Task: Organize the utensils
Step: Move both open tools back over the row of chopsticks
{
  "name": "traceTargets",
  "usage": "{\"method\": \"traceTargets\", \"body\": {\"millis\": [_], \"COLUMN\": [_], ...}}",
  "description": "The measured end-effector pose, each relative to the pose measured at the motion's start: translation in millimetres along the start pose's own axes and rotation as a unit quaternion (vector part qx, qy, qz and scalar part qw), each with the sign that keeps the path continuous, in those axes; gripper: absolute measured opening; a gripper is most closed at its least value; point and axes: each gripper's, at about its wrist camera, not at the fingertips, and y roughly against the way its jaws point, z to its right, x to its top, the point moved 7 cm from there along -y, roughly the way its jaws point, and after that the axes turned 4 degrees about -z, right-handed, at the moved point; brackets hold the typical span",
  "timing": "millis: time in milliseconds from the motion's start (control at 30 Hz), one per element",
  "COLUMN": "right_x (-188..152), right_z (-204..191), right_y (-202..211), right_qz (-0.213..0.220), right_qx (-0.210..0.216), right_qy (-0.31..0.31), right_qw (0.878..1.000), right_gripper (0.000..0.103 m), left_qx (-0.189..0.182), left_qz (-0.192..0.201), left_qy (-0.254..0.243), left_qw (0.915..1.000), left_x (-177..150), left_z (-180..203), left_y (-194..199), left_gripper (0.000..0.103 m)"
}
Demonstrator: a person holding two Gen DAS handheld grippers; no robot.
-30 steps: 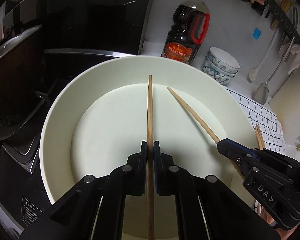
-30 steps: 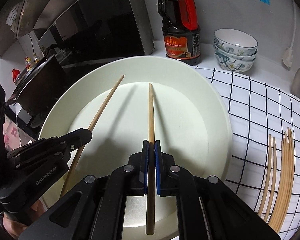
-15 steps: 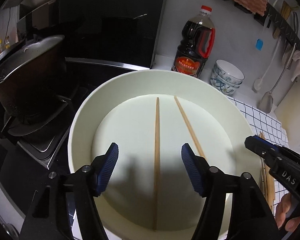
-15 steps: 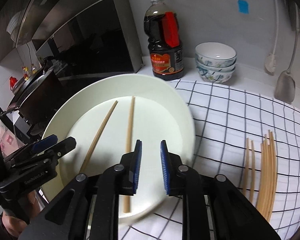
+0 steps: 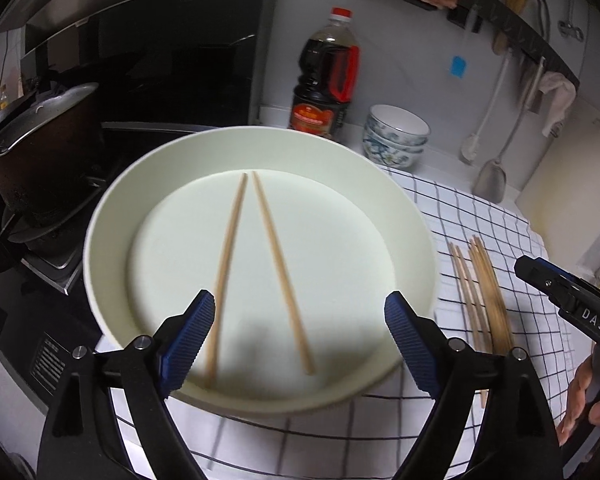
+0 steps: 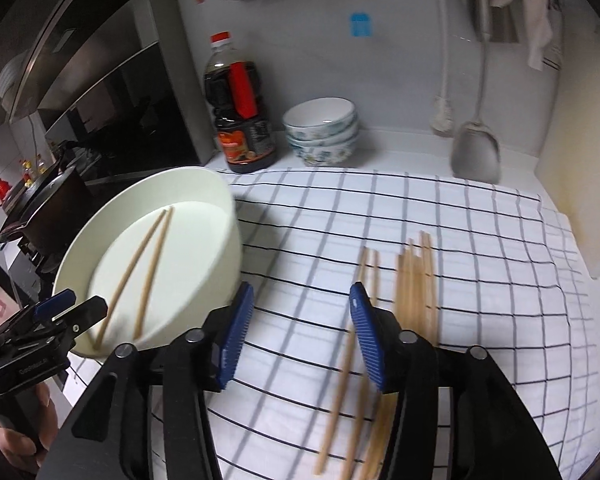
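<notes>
The checked cloth [image 6: 440, 240] is covering most of the counter, and the big cream plate [image 5: 112, 216] is sitting at its left edge, hard against the stove. Behind it the soy sauce bottle [image 5: 326, 80] and the stack of patterned bowls [image 5: 396, 136] are standing against the wall, with a ladle [image 6: 476, 148] hanging further right.

A second ago each gripper was clamped on one chopstick over the plate. Now both chopsticks are lying loose inside it: the left chopstick [image 5: 228, 264] and the right chopstick [image 5: 280, 268] are forming a narrow V, tips nearly meeting at the far side, butts apart near the front rim.

The left gripper [image 5: 300, 344] is released and its jaws are opening wide, nothing between them, as it is pulling back from the plate's near rim. The right gripper [image 6: 300, 336] is opening too, also empty, and it has swung away from the plate toward the loose chopsticks [image 6: 416, 292] lying in a rough bundle on the cloth to the right; one pad is already overlapping the leftmost sticks in its own view, though I cannot tell that it is touching them.

To my eye one pair is delivered, and the next pick-up from the bundle is starting.
</notes>
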Motion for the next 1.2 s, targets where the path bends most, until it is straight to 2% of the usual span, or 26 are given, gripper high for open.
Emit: {"method": "traceTargets", "body": {"millis": [200,300,400,467,533,733,933,1200], "right_x": [-13,-18,-21,-24,-27,-38,-44,-53], "right_z": [40,65,84,96,105,114,113,125], "right_y": [8,11,8,2,-3,-17,-29,-40], "right_qz": [-0.012,-0.013,-0.022,-0.038,-0.048,-0.085,-0.109,-0.133], "right_qx": [-0.021,-0.044,-0.044,-0.047,-0.049,-0.042,-0.042,-0.043], "right_qy": [-0.019,-0.027,-0.048,-0.052,-0.058,-0.057,-0.04,-0.049], "right_qw": [1.0,0.999,0.998,0.997,0.996,0.994,0.992,0.989], "right_gripper": [0.062,0.064,0.064,0.064,0.065,0.065,0.066,0.066], "left_qx": [-0.01,-0.014,-0.017,0.0,-0.006,0.002,0.001,0.03], "left_qz": [-0.001,-0.004,-0.013,-0.004,-0.008,-0.002,-0.019,-0.047], "left_qy": [-0.027,-0.041,-0.056,-0.067,-0.074,-0.093,-0.097,-0.125], "left_qw": [0.9996,0.9991,0.9982,0.9978,0.9972,0.9957,0.9951,0.9906], "left_x": [-13,-20,-27,-31,-35,-46,-64,-76], "left_z": [44,66,87,97,108,132,152,169], "left_y": [2,0,-4,-4,-5,-5,-19,-51], "left_gripper": [0.095,0.095,0.095,0.097,0.097,0.097,0.097,0.097]}}
